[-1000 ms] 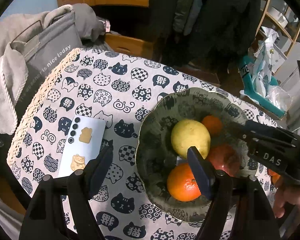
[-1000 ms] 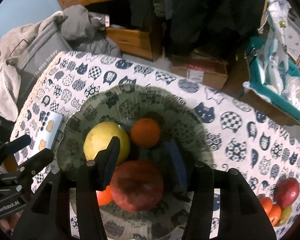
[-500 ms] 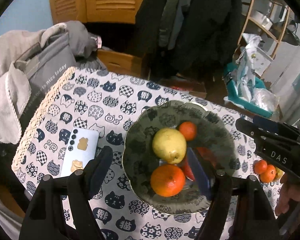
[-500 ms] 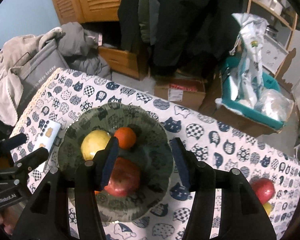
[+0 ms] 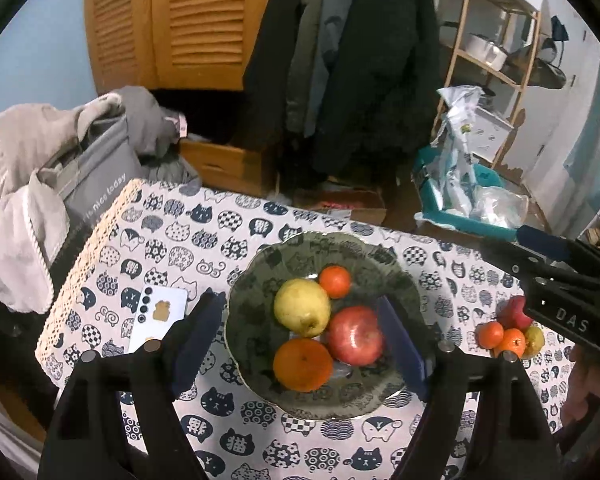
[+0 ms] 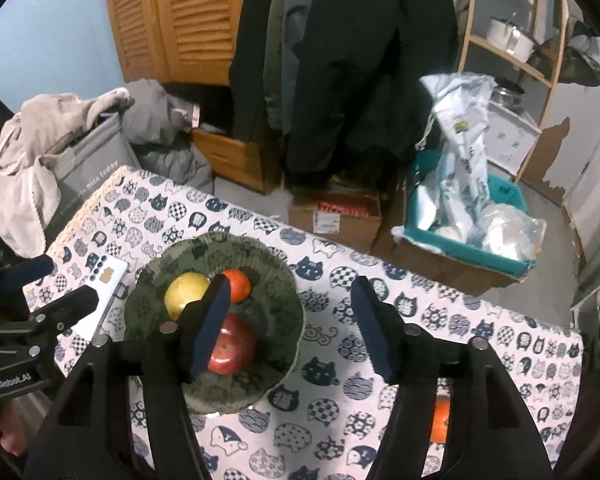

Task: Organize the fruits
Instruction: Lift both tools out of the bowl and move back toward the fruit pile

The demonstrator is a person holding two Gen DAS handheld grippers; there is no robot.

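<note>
The red apple [image 5: 355,335] now lies in the green bowl [image 5: 260,264], touching the yellow pear [image 5: 302,307] and the big orange [image 5: 302,365], with the small tangerine [image 5: 335,281] behind them; a second ago my right gripper [image 6: 290,322] was low over that apple, straddling it, and now it is pulled back and up, jaws apart and holding nothing. I read that as the apple delivered and let go. My left gripper [image 5: 300,338] has also risen from the bowl over the last second; it is spread wide and empty, its fingers framing the bowl from above without touching any fruit. Four fruits are in the bowl, so that part looks done. Out on the cat-print worktop [image 5: 236,216], well apart from the bowl to the right, I see a small cluster of loose fruit [image 5: 508,334]: two tangerines, something red and something yellow, partly hidden behind my right gripper's body. Those are probably next for the right side. A phone [image 5: 158,318] lies flat just left of the bowl, clear of the work.
</note>
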